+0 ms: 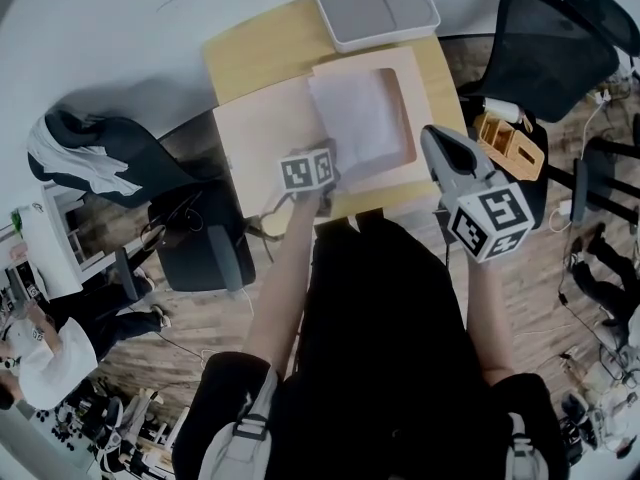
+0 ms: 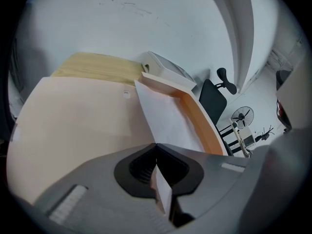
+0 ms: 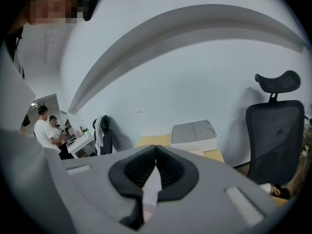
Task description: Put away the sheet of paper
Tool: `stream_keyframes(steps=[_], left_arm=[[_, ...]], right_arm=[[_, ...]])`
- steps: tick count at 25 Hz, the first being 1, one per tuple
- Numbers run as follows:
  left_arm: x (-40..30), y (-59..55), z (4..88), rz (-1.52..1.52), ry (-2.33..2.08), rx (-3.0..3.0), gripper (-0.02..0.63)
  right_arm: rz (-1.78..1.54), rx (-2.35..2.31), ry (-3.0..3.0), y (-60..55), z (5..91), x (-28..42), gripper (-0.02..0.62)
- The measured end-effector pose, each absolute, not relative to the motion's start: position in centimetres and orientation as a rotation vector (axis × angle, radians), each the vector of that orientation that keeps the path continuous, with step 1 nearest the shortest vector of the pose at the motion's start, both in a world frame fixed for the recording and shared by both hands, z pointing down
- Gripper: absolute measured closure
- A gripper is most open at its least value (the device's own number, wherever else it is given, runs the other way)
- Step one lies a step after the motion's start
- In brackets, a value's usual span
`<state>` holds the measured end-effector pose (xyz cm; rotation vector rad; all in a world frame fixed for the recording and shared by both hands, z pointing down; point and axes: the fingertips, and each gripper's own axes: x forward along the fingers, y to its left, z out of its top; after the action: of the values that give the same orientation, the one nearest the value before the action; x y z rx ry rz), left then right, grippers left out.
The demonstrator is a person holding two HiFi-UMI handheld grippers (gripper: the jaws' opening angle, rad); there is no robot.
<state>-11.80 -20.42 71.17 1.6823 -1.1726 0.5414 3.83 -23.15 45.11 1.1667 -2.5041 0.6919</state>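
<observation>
Closest in, the left gripper (image 2: 156, 147) has its jaws pressed together on the near corner of the sheet of paper (image 1: 360, 113), and a thin white edge runs down between the pads. To its right, the right gripper (image 3: 156, 148) is held off the table's edge with its tips closed on each other. A pale sliver shows in the gap behind the tips, but nothing appears to be held there. From the pinched corner the paper runs forward over the near wall of an open, shallow pink box (image 1: 402, 66), and most of it lies inside the box's frame. The box's lid (image 1: 262, 133) lies flat on the table (image 1: 250, 58), just left of the box. Beyond these a grey and white tray (image 1: 375, 6) sits at the far end of the table, with a black office chair (image 1: 545, 43) to the right and the white wall behind. The step in hand looks like laying the paper into the box, and it seems nearly done. The next move likely calls for bringing the held corner down inside the wall so the sheet lies flat, then opening the left jaws and drawing away without dragging the paper back out. The lid would probably be closed after that.
</observation>
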Motion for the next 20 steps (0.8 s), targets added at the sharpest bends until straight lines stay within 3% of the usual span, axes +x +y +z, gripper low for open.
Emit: stream_keyframes(steps=[17,20], left_arm=[[-8.7,-21.1,71.5,0.639,-1.151,1.742,0.594],[-8.6,-21.0,71.5,0.654,-1.138,1.752,0.53]], right_arm=[[0.685,1.108,-2.524,-22.2,45.0,4.7,0.592],[0.675,1.109,-2.532,-21.9,44.7,4.8,0.592]])
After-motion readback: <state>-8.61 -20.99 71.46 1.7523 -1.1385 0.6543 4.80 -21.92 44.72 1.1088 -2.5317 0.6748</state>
